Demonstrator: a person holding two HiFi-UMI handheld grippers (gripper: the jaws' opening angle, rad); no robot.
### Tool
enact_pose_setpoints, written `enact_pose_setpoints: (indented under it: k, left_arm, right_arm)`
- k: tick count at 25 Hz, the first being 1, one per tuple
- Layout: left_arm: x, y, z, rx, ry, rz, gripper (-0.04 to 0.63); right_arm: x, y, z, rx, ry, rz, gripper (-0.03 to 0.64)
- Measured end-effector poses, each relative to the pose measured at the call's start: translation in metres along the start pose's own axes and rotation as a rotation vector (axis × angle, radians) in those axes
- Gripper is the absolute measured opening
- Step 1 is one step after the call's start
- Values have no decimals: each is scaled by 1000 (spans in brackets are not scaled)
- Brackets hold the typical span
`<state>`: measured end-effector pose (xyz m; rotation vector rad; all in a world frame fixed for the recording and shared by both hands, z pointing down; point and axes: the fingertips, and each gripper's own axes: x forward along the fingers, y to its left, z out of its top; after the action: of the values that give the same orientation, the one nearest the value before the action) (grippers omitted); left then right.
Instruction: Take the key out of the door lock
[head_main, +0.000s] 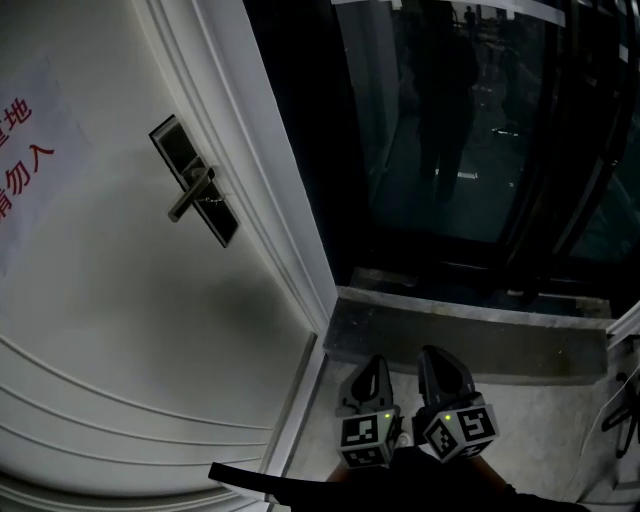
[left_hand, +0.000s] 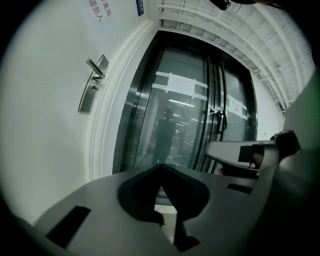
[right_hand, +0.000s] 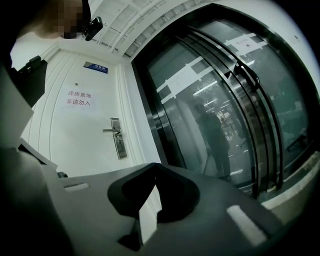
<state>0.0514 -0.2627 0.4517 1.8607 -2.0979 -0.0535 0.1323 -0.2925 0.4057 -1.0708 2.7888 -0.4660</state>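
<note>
- At the near edge of the head view, low and centre: left gripper (head_main: 372, 366) and right gripper (head_main: 436, 356) side by side, close together.
- Each gripper view shows its jaws brought together at the tips with nothing between them. Both are empty.
- Just beyond them: grey stone sill (head_main: 460, 335).
- Far and left: white door (head_main: 120, 300) with the door lock (head_main: 197, 182). The plate's long axis runs up the door, and the lever handle (head_main: 190, 194) crosses it.
- Key: presumably in the plate under the handle, but too small to make out in any view.
- Judgement: the lock is well apart, far-left of both tools, and the left gripper is on the nearer side. A key would stand out square to the door face, so pull straight off it. The handle crowds the approach.
- Far right: dark glass doors (head_main: 450, 120), off the path.
</note>
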Motion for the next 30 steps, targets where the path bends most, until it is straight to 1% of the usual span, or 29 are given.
enact_pose_setpoints:
  k: [1, 4, 6, 11, 14, 16, 18, 21, 23, 26, 30]
  left_arm:
    - [3, 0, 0, 9, 3, 5, 0]
    - [13, -2, -4, -12, 6, 23, 0]
    - [17, -1, -6, -10, 10, 33, 0]
    - [26, 11, -2, -23, 2, 73, 0]
    - [35, 18, 1, -33, 1, 82, 0]
    - [46, 22, 5, -28, 5, 75, 0]
    - [60, 23, 14, -4, 4, 47, 0]
    - [80, 28, 34, 11, -21, 18, 0]
    - [90, 42, 46, 16, -35, 25, 0]
    - [105, 71, 60, 18, -50, 57, 0]
    - [116, 111, 71, 3, -62, 122, 0]
  right_arm:
    - [3, -3, 1, -2, 2, 10, 2]
    - [11, -13, -2, 4, 17, 24, 2]
    - [15, -17, -4, 9, 28, 31, 2]
    - [32, -16, -4, 5, 35, 61, 2]
    - [46, -13, -3, -2, 43, 75, 2]
    - [55, -14, 0, -7, 37, 74, 2]
    - [67, -19, 3, -9, 28, 60, 2]
    - [90, -23, 8, -4, 28, 47, 2]
    - [108, -19, 12, -11, 12, 57, 2]
    - [141, -8, 16, -25, -9, 91, 2]
    - [180, 10, 6, -38, 21, 147, 2]
